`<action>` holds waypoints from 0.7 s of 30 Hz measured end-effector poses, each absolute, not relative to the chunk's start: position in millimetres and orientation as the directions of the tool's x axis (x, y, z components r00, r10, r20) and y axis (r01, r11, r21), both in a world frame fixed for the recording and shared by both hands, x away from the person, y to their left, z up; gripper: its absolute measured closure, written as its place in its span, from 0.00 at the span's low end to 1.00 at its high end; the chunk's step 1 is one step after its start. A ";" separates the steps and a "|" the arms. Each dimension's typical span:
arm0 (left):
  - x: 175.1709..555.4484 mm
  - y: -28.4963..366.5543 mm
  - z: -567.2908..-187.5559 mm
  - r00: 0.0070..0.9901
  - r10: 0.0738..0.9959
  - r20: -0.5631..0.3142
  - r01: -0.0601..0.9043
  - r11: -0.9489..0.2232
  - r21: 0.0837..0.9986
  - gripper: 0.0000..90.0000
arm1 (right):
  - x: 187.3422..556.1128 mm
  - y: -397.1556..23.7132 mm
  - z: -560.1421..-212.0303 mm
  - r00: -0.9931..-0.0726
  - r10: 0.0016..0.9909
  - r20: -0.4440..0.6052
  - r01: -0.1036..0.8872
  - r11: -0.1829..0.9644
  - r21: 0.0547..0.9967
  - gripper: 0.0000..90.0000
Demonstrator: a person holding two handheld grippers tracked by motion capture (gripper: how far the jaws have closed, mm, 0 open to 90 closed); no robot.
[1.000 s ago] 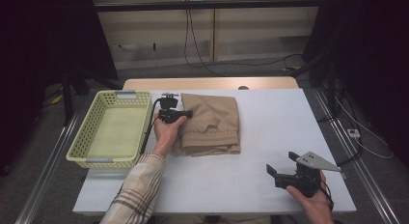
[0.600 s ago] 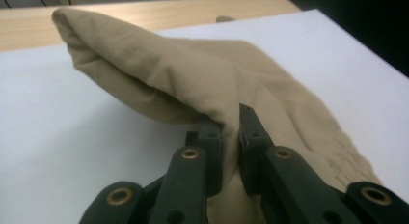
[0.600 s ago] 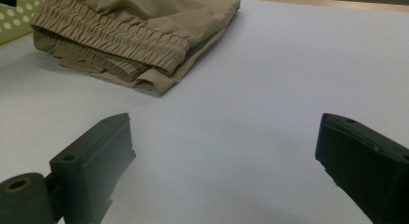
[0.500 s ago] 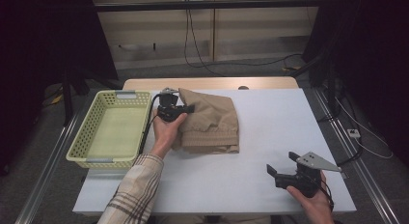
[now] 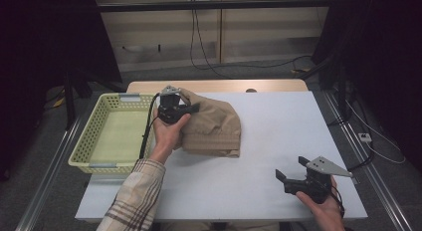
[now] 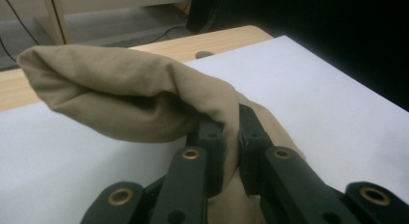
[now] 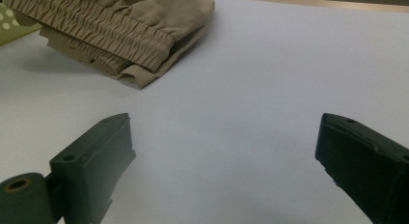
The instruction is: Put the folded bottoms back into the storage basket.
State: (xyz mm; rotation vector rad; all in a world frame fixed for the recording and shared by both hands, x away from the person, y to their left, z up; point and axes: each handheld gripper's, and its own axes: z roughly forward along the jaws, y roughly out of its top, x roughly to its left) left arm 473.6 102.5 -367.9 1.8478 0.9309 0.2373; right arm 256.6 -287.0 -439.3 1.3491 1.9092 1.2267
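White table (image 5: pixel 278 141) bears one tan garment (image 5: pixel 214 126) (tongs-pinched) and one basket (image 5: pixel 84 149).

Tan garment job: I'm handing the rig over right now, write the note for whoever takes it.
Left gripper: shut on a fold of the tan garment, with that edge raised off the table and the rest resting on it.
Right gripper: open, holding nothing, low over the table's near right corner, apart from the garment.
Basket: at the table's left edge, beside the garment, nothing in it.
Done: garment folded into a bundle and gripped.
Left, as I read it: probably carry the garment into the basket and release; the right gripper could steady the sagging side.
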 end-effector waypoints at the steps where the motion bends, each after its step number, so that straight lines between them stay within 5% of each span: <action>1: 472.5 103.5 -366.2 0.688 0.687 -0.234 0.486 -0.197 0.852 0.93 | 256.7 -287.1 -439.3 -0.386 0.918 0.096 0.469 0.106 0.877 0.07; 21: 447.9 114.2 -334.3 0.719 0.675 -0.164 0.393 -0.201 0.897 0.93 | 256.7 -288.4 -438.4 -0.380 0.920 0.093 0.464 0.103 0.880 0.07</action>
